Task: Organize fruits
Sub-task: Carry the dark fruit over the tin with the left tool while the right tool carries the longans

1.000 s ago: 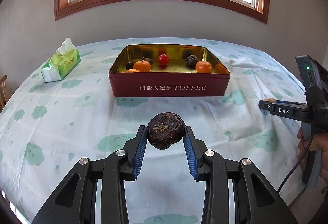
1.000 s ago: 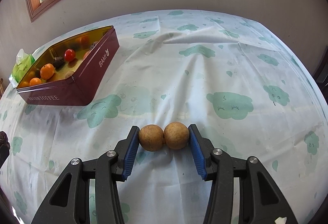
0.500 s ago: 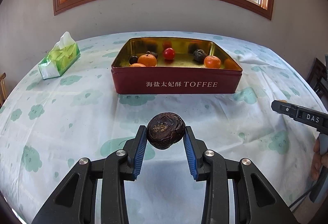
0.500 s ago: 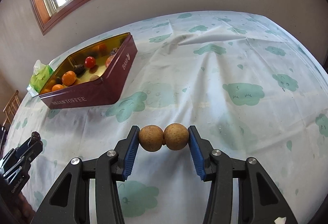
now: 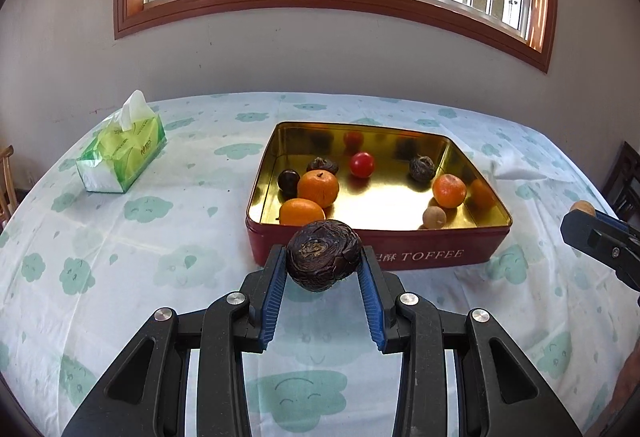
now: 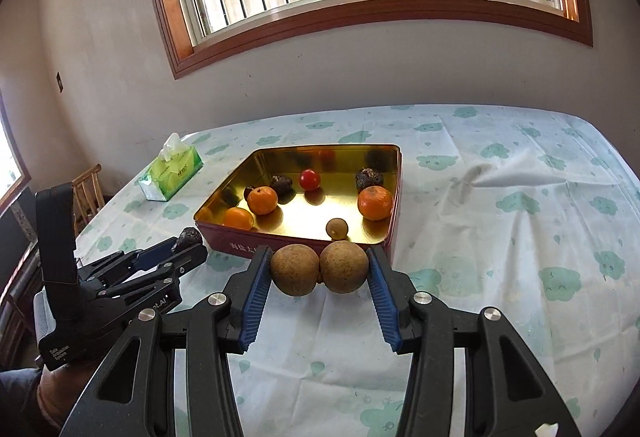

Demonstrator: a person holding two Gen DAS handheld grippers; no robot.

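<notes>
Carry step, both loads short of the red TOFFEE tin with gold interior (image 5: pixel 432 257). Your left gripper (image 5: pixel 323 277) is clamped on a dark, wrinkled round fruit (image 5: pixel 322 255); your right gripper (image 6: pixel 319 277) pinches two tan, rough-skinned round fruits (image 6: pixel 319 268) side by side. Next, likely: clear the near wall, lower, then release. The pair may roll.

- Three oranges (image 5: pixel 318 188) lay in the tin (image 5: pixel 440 257).
- One red tomato (image 5: pixel 362 164).
- Three tan longans (image 6: pixel 295 275).
- Three wrinkled dark fruits (image 5: pixel 322 255).
- One tissue pack (image 5: pixel 122 159).
</notes>
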